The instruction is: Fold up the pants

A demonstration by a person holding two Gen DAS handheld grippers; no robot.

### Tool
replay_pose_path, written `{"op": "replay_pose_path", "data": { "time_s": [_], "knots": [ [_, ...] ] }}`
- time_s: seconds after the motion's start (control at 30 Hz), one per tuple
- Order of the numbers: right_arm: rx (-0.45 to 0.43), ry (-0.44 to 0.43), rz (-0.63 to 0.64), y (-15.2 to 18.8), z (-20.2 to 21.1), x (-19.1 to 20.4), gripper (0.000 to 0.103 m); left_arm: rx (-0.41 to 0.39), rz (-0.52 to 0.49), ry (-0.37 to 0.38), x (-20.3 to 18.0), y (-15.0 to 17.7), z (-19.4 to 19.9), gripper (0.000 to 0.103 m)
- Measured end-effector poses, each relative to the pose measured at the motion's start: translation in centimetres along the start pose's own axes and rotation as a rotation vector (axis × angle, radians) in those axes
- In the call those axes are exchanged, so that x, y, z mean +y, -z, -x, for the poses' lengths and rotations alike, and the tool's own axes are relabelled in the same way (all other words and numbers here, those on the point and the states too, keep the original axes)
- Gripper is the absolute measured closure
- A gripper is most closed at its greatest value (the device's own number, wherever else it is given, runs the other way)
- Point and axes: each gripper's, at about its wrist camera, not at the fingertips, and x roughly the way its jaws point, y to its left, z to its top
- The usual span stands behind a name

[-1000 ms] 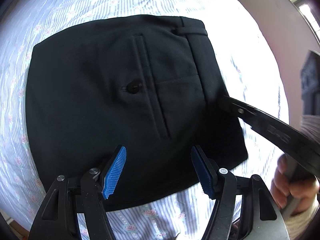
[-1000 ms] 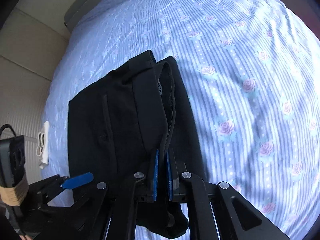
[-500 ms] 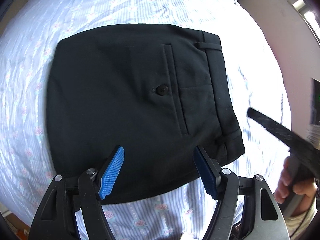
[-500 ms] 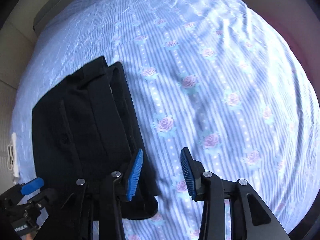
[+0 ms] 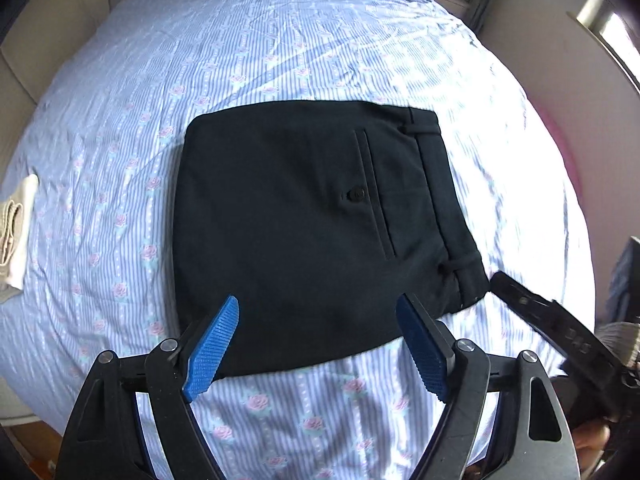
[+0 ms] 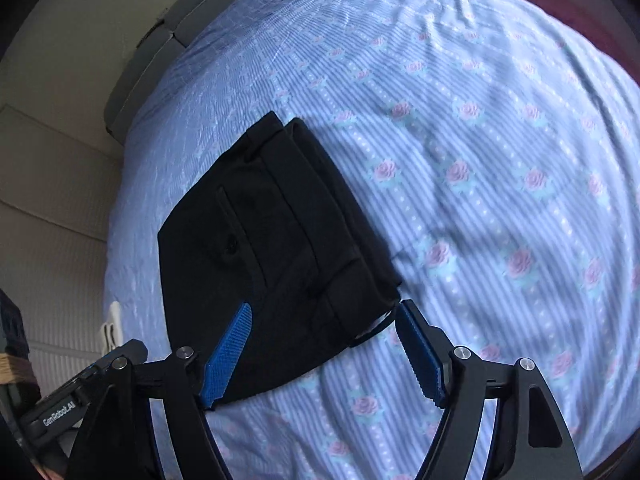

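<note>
**Colours on the Bed**

The pants are looking black all over, and the little round button on the pocket is showing black too. The bed sheet is wearing thin stripes of light blue and white, with rows of small pink roses on pale green leaves and lines of white dots running along it. The left gripper is showing black arms and bright blue bumpy pads. The right gripper is showing the same black and bright blue. A cream-white cloth is lying at the sheet's edge. White letters are showing on a black bar.
</note>
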Motion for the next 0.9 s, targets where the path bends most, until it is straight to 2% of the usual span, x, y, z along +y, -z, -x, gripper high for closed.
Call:
{"op": "replay_pose_path", "data": {
  "time_s": [0.13,0.33,0.6,0.7,0.8,0.87,0.9],
  "knots": [
    [-0.016,-0.062,-0.104,2.6,-2.7,-1.7,0.028,-0.009,-0.045,-0.036,-0.2,1.7,-0.7,0.022],
    [-0.091,-0.171,-0.241,4.9,-5.5,-4.0,0.028,0.024,-0.106,-0.029,-0.4,3.9,-3.6,0.022],
    [-0.242,-0.294,-0.311,4.5,-7.6,-5.9,0.027,0.01,-0.1,0.003,-0.3,5.4,-5.8,0.022],
    [-0.285,-0.253,-0.251,3.7,-7.9,-5.0,0.027,-0.002,-0.099,0.018,-0.2,5.7,-6.1,0.022],
    [-0.312,-0.172,-0.195,2.6,-8.4,-3.6,0.027,-0.015,-0.09,0.019,0.3,5.8,-6.2,0.022],
    [-0.307,-0.099,-0.164,1.9,-8.7,-2.6,0.031,-0.02,-0.071,0.025,1.0,6.0,-6.0,0.022],
    [-0.298,-0.053,-0.147,1.7,-8.7,-2.1,0.037,-0.023,-0.062,0.026,1.4,6.0,-5.8,0.022]
  ]
}}
